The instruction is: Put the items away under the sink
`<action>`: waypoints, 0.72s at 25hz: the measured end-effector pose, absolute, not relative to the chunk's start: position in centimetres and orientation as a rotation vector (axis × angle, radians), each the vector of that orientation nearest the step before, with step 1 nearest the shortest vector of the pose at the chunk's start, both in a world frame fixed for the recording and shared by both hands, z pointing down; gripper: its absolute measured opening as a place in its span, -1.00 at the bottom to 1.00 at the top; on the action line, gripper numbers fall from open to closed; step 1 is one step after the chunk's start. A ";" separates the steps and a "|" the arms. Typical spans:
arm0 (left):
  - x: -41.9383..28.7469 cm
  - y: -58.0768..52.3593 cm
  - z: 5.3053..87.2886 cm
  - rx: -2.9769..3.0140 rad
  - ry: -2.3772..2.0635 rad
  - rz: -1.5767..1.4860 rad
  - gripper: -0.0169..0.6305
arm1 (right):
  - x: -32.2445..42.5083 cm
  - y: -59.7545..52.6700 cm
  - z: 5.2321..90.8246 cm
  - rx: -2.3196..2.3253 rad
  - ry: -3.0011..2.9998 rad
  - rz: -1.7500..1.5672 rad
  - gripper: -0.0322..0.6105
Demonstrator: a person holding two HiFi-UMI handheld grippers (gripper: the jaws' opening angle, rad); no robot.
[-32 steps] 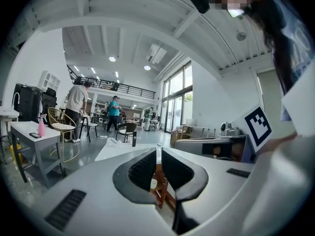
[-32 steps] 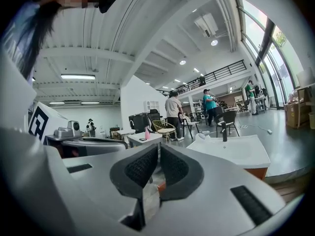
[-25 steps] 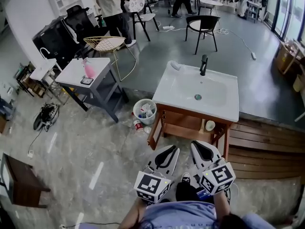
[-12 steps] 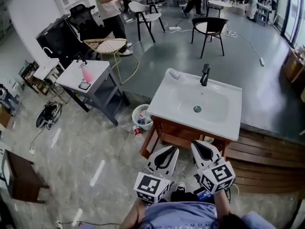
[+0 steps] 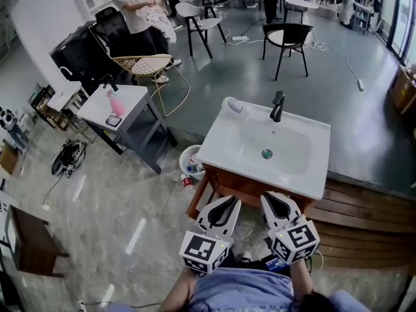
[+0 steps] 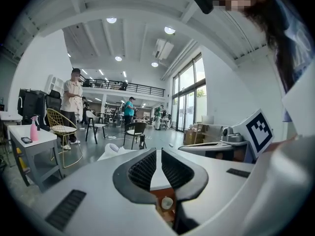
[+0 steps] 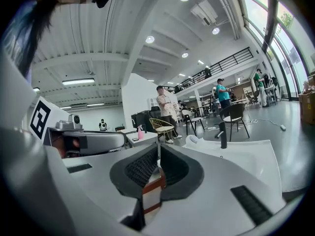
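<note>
Since a second ago the sink (image 5: 218, 149) has slid down the head view toward the person, and it now lies just ahead of the two grippers with its near edge close above their tips. Both are held side by side low in the frame, each with one marker cube at its back end: one cube (image 5: 203, 252) on the left, one cube (image 5: 296, 241) on the right. The left gripper (image 5: 236, 201) has its jaws drawn almost together, with only a thin slit between the ribbed pads (image 6: 143, 168) and nothing caught in it. The right gripper (image 5: 265, 197) has its jaws pressed tip to tip, also around nothing. The sink is a single white basin with one black faucet (image 5: 277, 106) at the back, one drain (image 5: 266, 153) in the middle and one white lump (image 5: 235, 106) on its far left corner. It sits on a wooden stand (image 5: 224, 187). Through the left gripper's jaws, one small white cup (image 6: 167, 203) shows on the wood beneath the basin. Left of the stand is one white bin (image 5: 190, 161) full of rubbish. Farther left, one grey table (image 5: 97, 106) carries one pink spray bottle (image 5: 117, 103) and one small dark device (image 5: 113, 120). Behind it are one gold wire chair (image 5: 146, 67) and one black chair (image 5: 286, 38), and a person in a beige top (image 5: 133, 8) stands by the wire chair.
</note>
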State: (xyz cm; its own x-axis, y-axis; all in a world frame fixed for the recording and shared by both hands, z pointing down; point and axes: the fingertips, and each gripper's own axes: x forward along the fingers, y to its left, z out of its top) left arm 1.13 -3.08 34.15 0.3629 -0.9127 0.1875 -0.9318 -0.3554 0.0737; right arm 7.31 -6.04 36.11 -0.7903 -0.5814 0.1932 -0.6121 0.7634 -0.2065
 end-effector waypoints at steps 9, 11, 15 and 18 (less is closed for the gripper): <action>0.9 -6.9 34.6 2.478 -1.646 0.221 -0.85 | 8.0 -9.4 36.7 1.028 -2.815 0.421 -0.85; 0.6 -8.2 34.6 2.493 -1.639 0.227 -0.85 | 7.9 -10.6 36.8 1.044 -2.809 0.418 -0.85; -0.4 -11.2 35.0 2.505 -1.618 0.220 -0.85 | 7.1 -13.0 37.2 1.061 -2.798 0.412 -0.85; -1.3 -13.8 35.4 2.513 -1.594 0.218 -0.85 | 6.2 -15.4 37.7 1.069 -2.785 0.413 -0.85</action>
State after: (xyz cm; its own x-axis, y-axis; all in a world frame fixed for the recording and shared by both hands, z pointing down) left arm -1.33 -13.77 35.36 0.4221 -0.8827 0.2066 -0.9057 -0.4203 0.0550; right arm 6.16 -15.35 37.65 -0.7406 -0.6361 0.2164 -0.6716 0.7116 -0.2065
